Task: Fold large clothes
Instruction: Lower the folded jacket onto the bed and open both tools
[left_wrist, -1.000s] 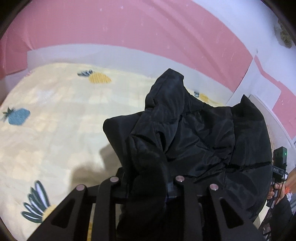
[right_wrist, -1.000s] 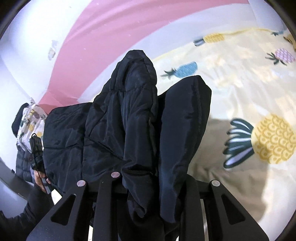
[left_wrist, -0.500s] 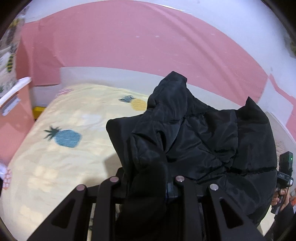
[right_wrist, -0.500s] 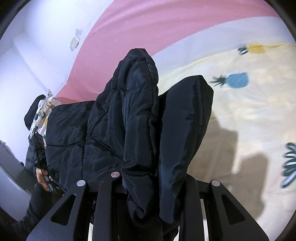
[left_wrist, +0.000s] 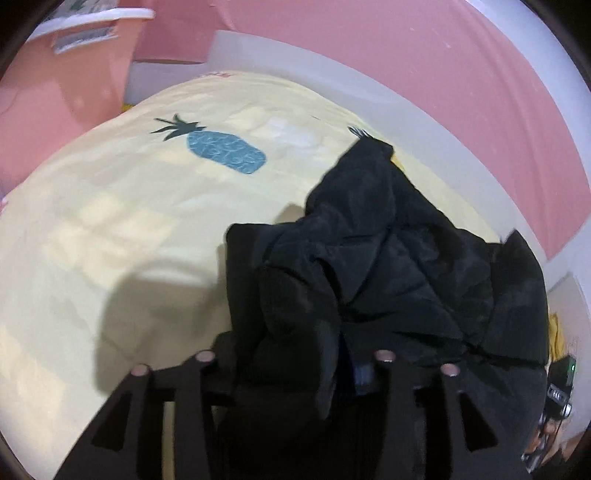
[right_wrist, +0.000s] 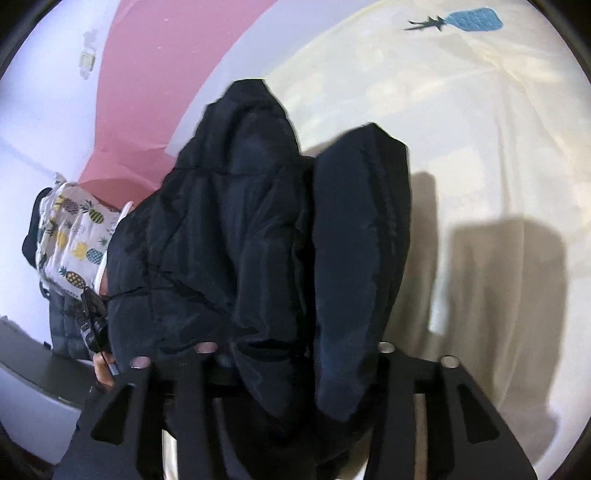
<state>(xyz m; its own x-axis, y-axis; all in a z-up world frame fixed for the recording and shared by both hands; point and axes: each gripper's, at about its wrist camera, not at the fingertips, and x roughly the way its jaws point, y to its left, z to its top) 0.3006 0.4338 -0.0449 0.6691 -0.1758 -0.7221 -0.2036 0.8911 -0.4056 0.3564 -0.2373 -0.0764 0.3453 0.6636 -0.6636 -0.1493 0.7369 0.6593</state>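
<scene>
A: Start with the tongs. What is the left gripper (left_wrist: 295, 358) doing?

B: Its jaws have just been opening. A thick bundle of the black padded jacket (left_wrist: 388, 266) sits between them, but blur and the dark cloth keep me from telling whether the pads press on it. The right gripper (right_wrist: 295, 350) is the same: jaws just opening, jacket (right_wrist: 258, 221) bunched in the gap and draped over the fingers (right_wrist: 384, 369), grip unclear.

A: Where does the jacket lie?

B: It hangs between the two grippers above the bed (left_wrist: 110, 229), folded into puffy lobes that block most of each view. One dark lobe stands up just right of the main fold in the right wrist view.

A: What is around it?

B: A pale yellow bedsheet under it, with the tools' shadows (right_wrist: 498, 258) on it and a blue pineapple print (left_wrist: 225, 151) farther off. In the left view's corner, a hand holds the other tool (left_wrist: 557, 391).

A: Farther back?

B: A pineapple-patterned pillow (right_wrist: 74, 236) beside the bed, on top of dark quilted cloth. Beyond that, a pink-and-white wall (left_wrist: 443, 74) and a pink cabinet (left_wrist: 62, 88) at the far left.
</scene>
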